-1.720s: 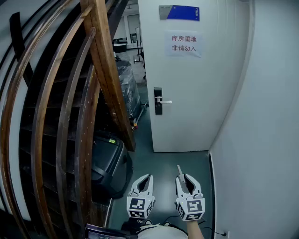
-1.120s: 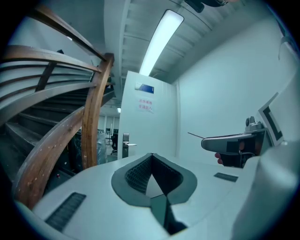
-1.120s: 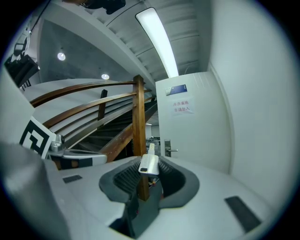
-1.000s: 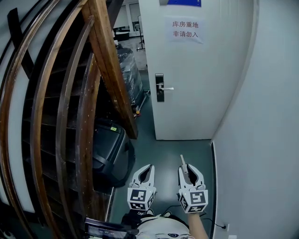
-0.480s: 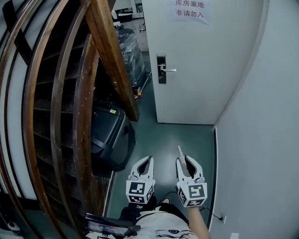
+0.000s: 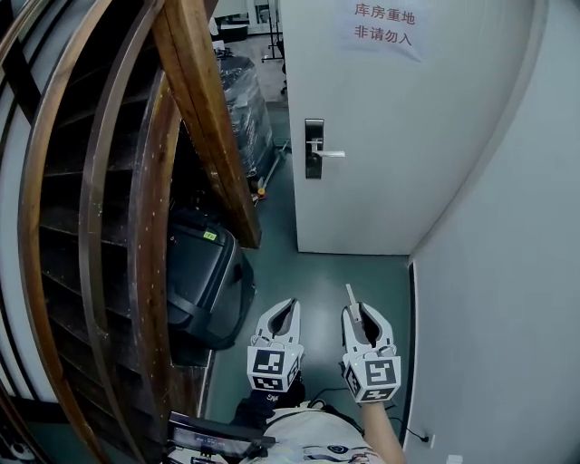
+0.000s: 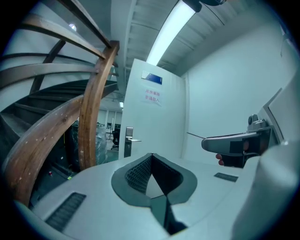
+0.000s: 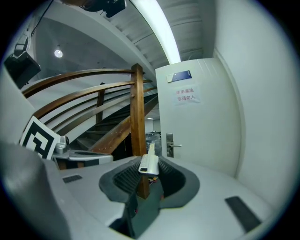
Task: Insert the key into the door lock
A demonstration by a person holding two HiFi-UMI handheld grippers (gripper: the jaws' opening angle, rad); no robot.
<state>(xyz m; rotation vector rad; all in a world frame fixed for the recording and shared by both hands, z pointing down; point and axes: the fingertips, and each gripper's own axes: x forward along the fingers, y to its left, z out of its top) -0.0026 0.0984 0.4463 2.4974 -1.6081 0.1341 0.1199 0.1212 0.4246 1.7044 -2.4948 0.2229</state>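
Note:
A white door [image 6: 390, 136] stands ahead with a dark lock plate [image 6: 314, 148] and a silver handle [image 6: 332, 153]. The lock plate [image 8: 169, 144] also shows far off in the right gripper view, and the lock plate [image 7: 128, 142] in the left gripper view. My right gripper [image 6: 357, 311] is low in the head view, shut on a pale key [image 6: 350, 295] whose blade points toward the door. The key [image 8: 149, 161] sits between the jaws, well short of the lock. Beside it my left gripper [image 6: 289, 305] is shut and holds nothing.
A curved wooden stair rail [image 6: 195, 109] and dark stairs fill the left. A black case [image 6: 204, 281] lies on the green floor [image 6: 317, 272] under the stairs. A white wall [image 6: 507, 272] runs close along the right. A paper sign [image 6: 385, 25] hangs on the door.
The door and its lock have shifted up and grown a little in the head view as the view moved closer. Both grippers keep their pose, the key still held.

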